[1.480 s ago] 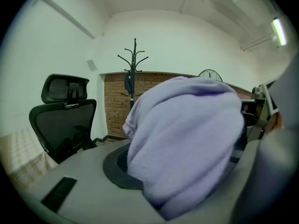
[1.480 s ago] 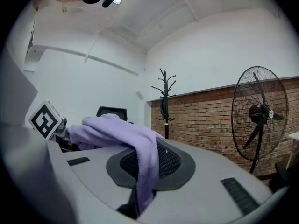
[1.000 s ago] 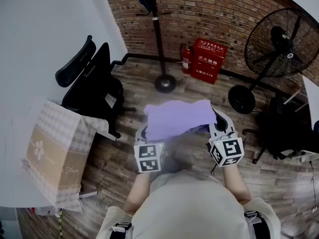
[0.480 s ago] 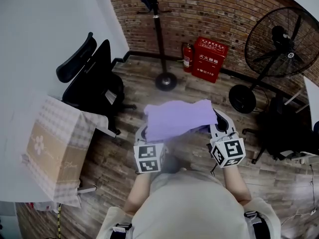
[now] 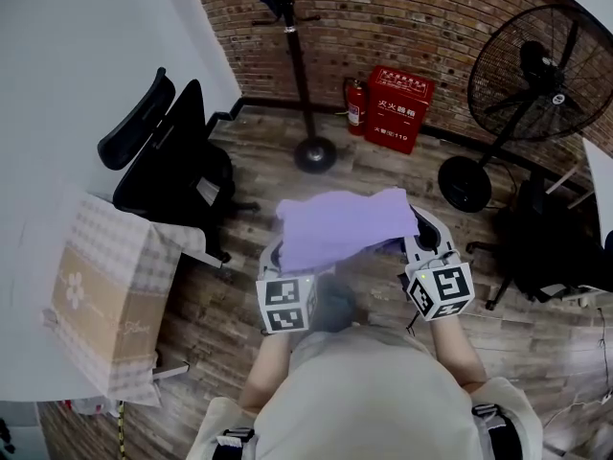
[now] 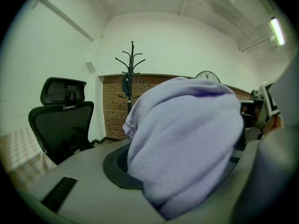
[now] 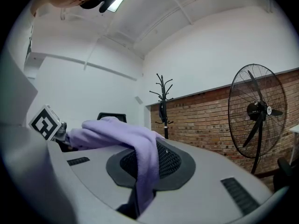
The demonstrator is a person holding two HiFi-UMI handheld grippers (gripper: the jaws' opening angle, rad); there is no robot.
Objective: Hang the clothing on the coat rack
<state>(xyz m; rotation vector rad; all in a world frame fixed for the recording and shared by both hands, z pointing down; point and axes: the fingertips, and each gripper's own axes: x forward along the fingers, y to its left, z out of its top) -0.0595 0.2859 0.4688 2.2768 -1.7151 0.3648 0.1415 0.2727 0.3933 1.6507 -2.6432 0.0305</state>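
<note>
The soft, pale-lilac garment (image 5: 340,226), bunched and rumpled, spans the left hand-held gripper (image 5: 273,257) and right hand-held gripper (image 5: 424,235), both clenched on it, well apart from the coat rack (image 5: 299,75).

One garment (image 5: 340,226), one rack (image 5: 299,75) (one fan (image 5: 536,75))

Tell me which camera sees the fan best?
Head view: the fan shows from cage to base. The right gripper view shows cage and pole only. The left gripper view shows just its top behind the purple cloth.
</note>
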